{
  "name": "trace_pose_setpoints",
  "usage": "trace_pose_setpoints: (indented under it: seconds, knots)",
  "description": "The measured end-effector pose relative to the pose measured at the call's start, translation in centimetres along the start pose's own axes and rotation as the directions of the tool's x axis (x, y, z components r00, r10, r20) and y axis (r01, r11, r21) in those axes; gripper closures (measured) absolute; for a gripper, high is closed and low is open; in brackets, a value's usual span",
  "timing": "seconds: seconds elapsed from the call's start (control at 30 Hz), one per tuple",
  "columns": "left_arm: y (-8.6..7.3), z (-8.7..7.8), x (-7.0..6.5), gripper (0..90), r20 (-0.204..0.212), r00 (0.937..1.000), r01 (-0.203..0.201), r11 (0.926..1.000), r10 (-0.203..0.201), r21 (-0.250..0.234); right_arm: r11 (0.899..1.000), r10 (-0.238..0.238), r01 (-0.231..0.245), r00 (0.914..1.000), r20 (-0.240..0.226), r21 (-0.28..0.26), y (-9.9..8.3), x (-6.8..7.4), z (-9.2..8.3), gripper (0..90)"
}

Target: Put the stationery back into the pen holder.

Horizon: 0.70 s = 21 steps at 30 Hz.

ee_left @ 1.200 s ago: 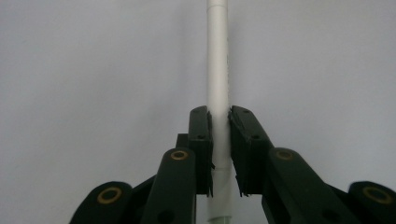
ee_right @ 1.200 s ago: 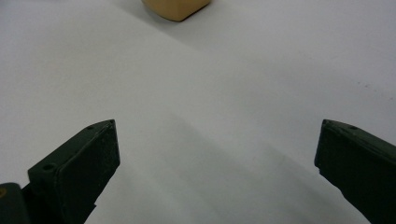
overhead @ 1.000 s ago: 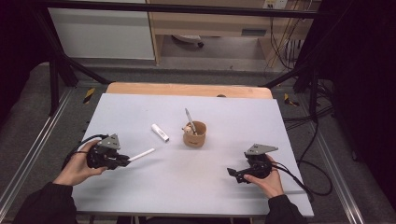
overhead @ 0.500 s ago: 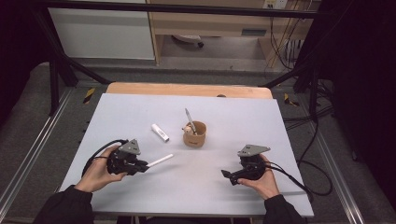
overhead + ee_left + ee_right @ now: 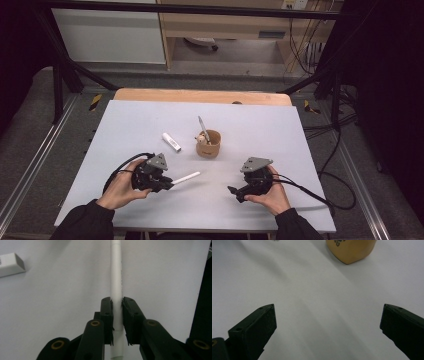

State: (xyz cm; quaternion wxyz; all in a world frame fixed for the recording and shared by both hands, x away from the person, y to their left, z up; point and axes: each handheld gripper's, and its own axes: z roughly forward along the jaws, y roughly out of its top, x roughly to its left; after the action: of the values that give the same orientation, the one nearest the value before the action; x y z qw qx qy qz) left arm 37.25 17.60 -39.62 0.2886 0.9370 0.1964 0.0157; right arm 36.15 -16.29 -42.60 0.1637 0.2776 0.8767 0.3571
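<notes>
**White stick gripped at left, right gripper stands open**

The left gripper [image 5: 167,183] is clamped on a white stick [image 5: 186,177], its black jaws pressing the shaft from both sides near one end, as the left gripper view [image 5: 117,312] shows close up. The stick [image 5: 117,277] points out from the jaws toward the middle of the table [image 5: 280,135], just above its pale surface. The right gripper [image 5: 234,192], held at the person's right near the front edge, has its jaws spread wide with nothing between them. A tan cup [image 5: 208,143] with a pen standing in it sits beyond both grippers; a small white block [image 5: 171,142] lies just left of it.
</notes>
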Motion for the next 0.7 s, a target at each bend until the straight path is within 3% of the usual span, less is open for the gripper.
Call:
trace_pose_setpoints:
  seconds: [0.3,0.43,0.6,0.7]
  knots:
    - [2.3,1.2,-1.3,78.1,0.028,0.9996,-0.011,0.9999,0.01,0.007,0.99,-0.134,0.134,0.9909,0.008,0.036,1.7,1.5,0.7,2.6]
    - [3.2,1.8,-1.6,78.1,0.032,0.9994,-0.014,0.9993,0.013,0.033,0.984,-0.173,0.173,0.9848,0.013,0.045,2.4,1.9,0.8,2.8]
    - [4.2,2.4,-2.0,78.1,0.037,0.9991,-0.021,0.9983,0.019,0.054,0.972,-0.23,0.229,0.9731,0.017,0.052,2.9,2.5,0.9,4.7]
    - [4.8,2.7,-2.2,78.1,0.037,0.9992,-0.021,0.9977,0.018,0.064,0.959,-0.277,0.276,0.9606,0.013,0.06,3.2,2.9,0.9,6.1]
